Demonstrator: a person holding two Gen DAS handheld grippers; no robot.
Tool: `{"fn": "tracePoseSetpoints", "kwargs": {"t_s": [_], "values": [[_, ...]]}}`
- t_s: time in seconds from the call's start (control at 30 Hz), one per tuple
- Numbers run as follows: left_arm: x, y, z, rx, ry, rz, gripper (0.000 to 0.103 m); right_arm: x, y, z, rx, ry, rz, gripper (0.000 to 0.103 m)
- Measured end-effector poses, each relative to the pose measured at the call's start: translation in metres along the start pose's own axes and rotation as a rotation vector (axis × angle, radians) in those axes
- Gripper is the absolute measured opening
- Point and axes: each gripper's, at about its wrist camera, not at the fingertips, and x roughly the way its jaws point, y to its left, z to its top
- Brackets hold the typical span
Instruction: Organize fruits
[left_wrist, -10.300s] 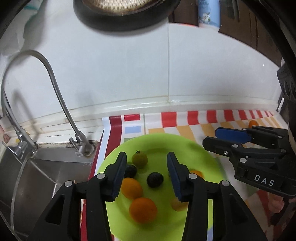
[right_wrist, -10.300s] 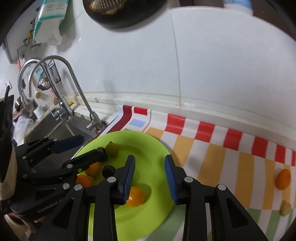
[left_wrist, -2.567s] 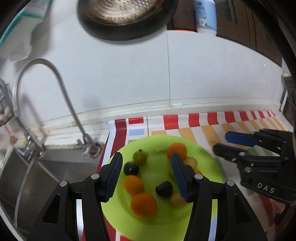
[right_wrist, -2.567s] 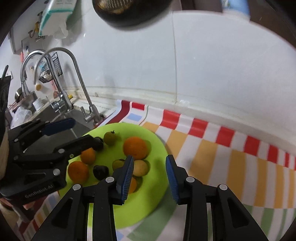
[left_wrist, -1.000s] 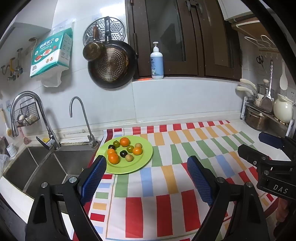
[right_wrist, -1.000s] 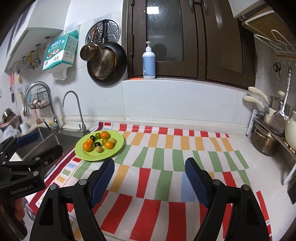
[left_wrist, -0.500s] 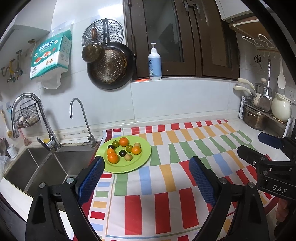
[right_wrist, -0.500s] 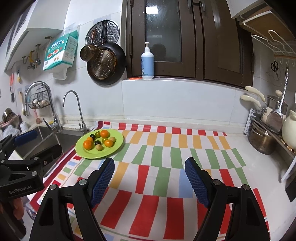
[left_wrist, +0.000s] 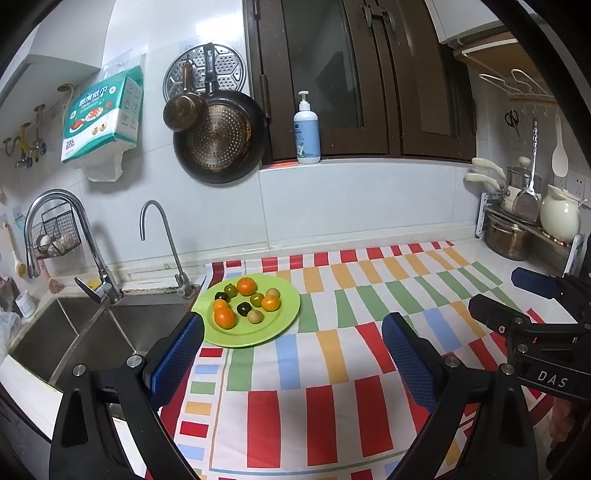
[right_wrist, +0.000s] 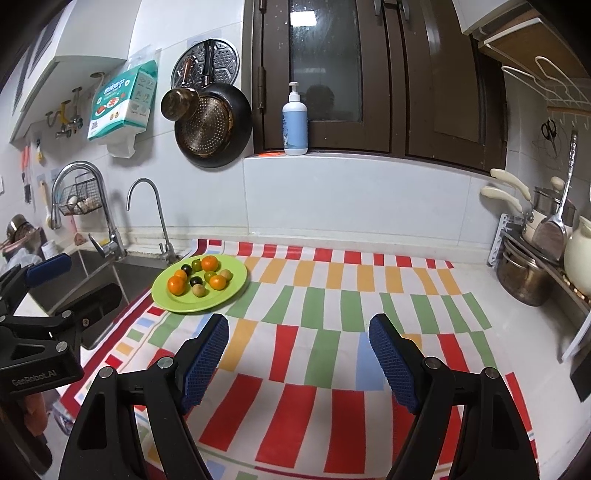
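From the left wrist view, we hold our left gripper (left_wrist: 291, 345) well back from the counter, over the near part of the striped cloth (left_wrist: 369, 332). Its jaws are opening and already stand wide, with nothing between them. We judge this to be a stand-off pose, since no fruit lies loose on the cloth and every piece we can see sits on the green plate (left_wrist: 284, 321). The plate rests at the far left of the cloth, just beside the sink (left_wrist: 110, 332) and the thin tap (left_wrist: 162, 243). On it we count four oranges (left_wrist: 225, 317), the largest at the near left and another at the far edge, with small green and dark fruits and two pale brownish ones clustered between them. They lie close together near the middle, clear of the rim, which suits a plate meant to keep round things from rolling. Our right gripper (left_wrist: 532, 299) shows at the right edge, apart from the plate.

From the right wrist view, our right gripper (right_wrist: 299, 354) hangs over the near middle of the cloth, jaws moderately wide and empty. The plate (right_wrist: 236, 284) lies far and to the left, the fruits (right_wrist: 201, 277) bunched on it. Our left gripper (right_wrist: 70, 284) shows at the left edge near the sink, holding nothing. The gathering looks finished to us.
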Motion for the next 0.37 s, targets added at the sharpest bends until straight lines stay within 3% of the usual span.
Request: {"fn": "tracePoseSetpoints", "kwargs": {"t_s": [0.37], "values": [[0.0082,0.0005,-0.0042,-0.009,0.03,-0.008,0.099,0.0056,-0.0005,-0.0002,-0.001,0.017,0.003,0.079]]}}
